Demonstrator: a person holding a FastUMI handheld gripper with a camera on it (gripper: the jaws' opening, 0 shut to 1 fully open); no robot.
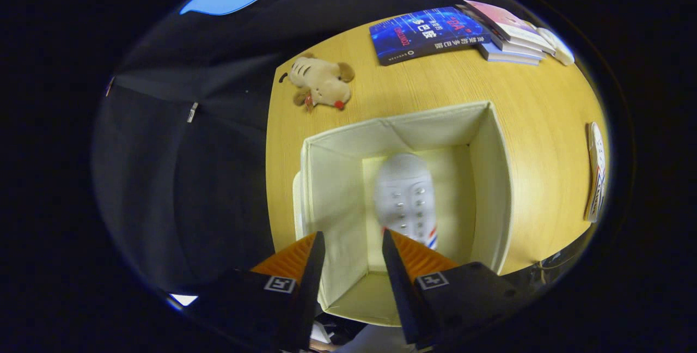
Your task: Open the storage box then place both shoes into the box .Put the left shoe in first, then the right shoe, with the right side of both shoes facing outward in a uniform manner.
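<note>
So the gripper sits at the bottom centre of the frame, looking straight down into the storage box. Its two fingers are spread apart with a clear gap between them and nothing is pinched in there, it's holding nothing at all.

The box is a cream fabric cube, lid off, open top, taking up the middle of the frame on a light wooden table. Inside it there's one shoe, white with rows of eyelets and a bit of red and blue stripe near the end closest to the fingers. It lies on the box floor, just ahead of the fingers, a bit towards the right one, toe pointing away from the gripper.

A second shoe is out on the table at the right edge of the frame, well apart from the box, seen edge-on so not much detail. So that's two shoes total: one in, one out.

Other stuff on the table: one plush toy dog in the upper middle, beyond the box's far left corner. One blue book lying flat at the top, and right beside it a stack of books, looks like three or so, hard to count exactly. One small white object rests at the stack's right end.
</note>
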